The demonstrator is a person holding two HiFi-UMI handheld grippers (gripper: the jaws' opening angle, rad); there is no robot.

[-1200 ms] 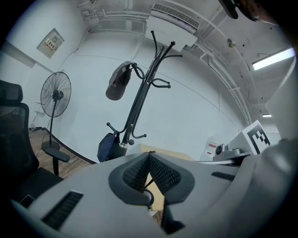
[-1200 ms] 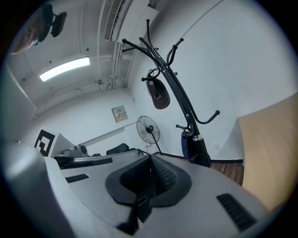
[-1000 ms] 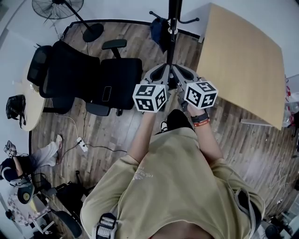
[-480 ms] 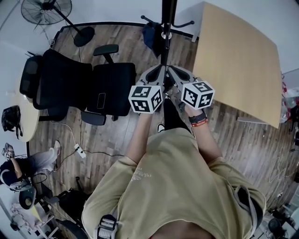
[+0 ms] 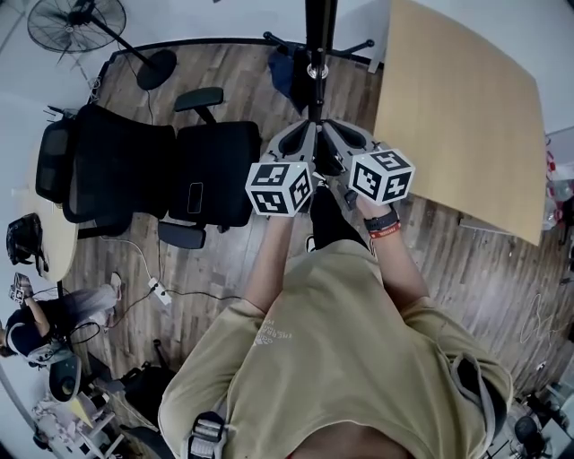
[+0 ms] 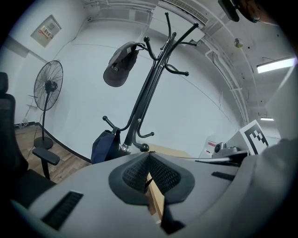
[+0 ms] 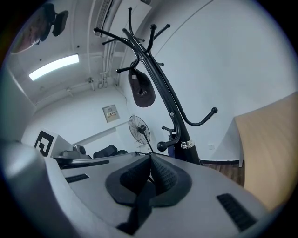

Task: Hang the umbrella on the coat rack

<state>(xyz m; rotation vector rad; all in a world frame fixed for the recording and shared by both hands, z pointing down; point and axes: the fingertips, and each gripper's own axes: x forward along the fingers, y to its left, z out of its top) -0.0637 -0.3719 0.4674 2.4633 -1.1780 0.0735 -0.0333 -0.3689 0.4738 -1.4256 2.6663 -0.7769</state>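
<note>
1. You've got both grippers up side by side, right in front of the coat rack point(image 5: 318, 36). The left gripper point(image 5: 305, 134) and right gripper point(image 5: 334, 134) angle in toward each other at the tips, close to the pole.
2. Right gripper point(image 7: 150, 158): the fingers are clamped on a black umbrella strap point(image 7: 139, 204), which drops down from between the pads and out the bottom of that view.
3. Left gripper point(image 6: 149, 155): the fingers are pressed together at the tips, with a thin dark sliver point(image 6: 148, 182) pinched between the pads. It looks like the same strap.
4. That strap is all you can clearly see of the umbrella. In the head view there's a black shape point(image 5: 334, 220) right under the grippers, between your forearms, but I can't tell if it's the umbrella body.
5. The rack point(image 6: 144, 97) fills both gripper views, and one of its low knobbed hooks point(image 6: 144, 148) sits just past the fingertips.
6. A dark cap point(image 6: 120, 65) hangs on an upper hook and a blue bag point(image 6: 103, 146) on a lower one.
7. There's a tan desk point(image 5: 457, 116) to your right, and black office chairs point(image 5: 179, 170) and a standing fan point(image 5: 67, 22) to your left.
</note>
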